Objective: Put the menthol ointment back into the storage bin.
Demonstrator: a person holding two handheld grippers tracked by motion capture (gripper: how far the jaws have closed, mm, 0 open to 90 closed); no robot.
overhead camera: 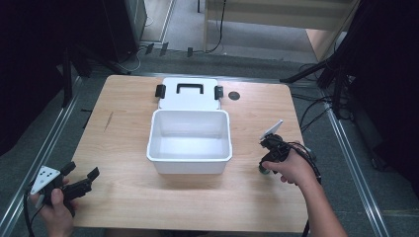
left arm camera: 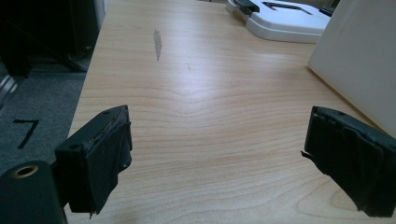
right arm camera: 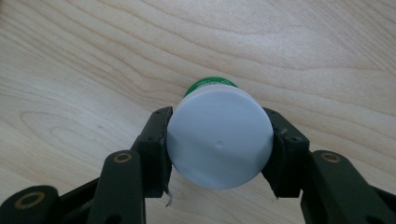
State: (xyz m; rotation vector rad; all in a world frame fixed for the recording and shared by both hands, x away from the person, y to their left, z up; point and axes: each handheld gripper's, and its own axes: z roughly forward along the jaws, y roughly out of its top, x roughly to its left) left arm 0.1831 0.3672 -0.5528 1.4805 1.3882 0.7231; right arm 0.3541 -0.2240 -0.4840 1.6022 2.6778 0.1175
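Observation:
A small green bottle with a white cap [right arm camera: 219, 149] stands on the wooden table, seen from above, and my right gripper [right arm camera: 220, 123] is shut on its cap from both sides. In the high view that gripper [overhead camera: 267, 165] points down at the bottle [overhead camera: 264, 170], to the right of an open white box [overhead camera: 189, 165]. The box's lid [overhead camera: 189, 94], with a black handle and clips, lies flat behind it. My left gripper [overhead camera: 81, 170] is open near the table's front left corner, nothing between its jaws [left arm camera: 217, 158]. The box wall [left arm camera: 359, 60] and lid [left arm camera: 285, 21] lie ahead to its right.
A small black round disc [overhead camera: 234, 96] sits on the table right of the lid. A dark scuff [left arm camera: 157, 43] marks the wood left of the box. The table's left edge [left arm camera: 86, 84] drops to a grey floor, with black stand legs around the table.

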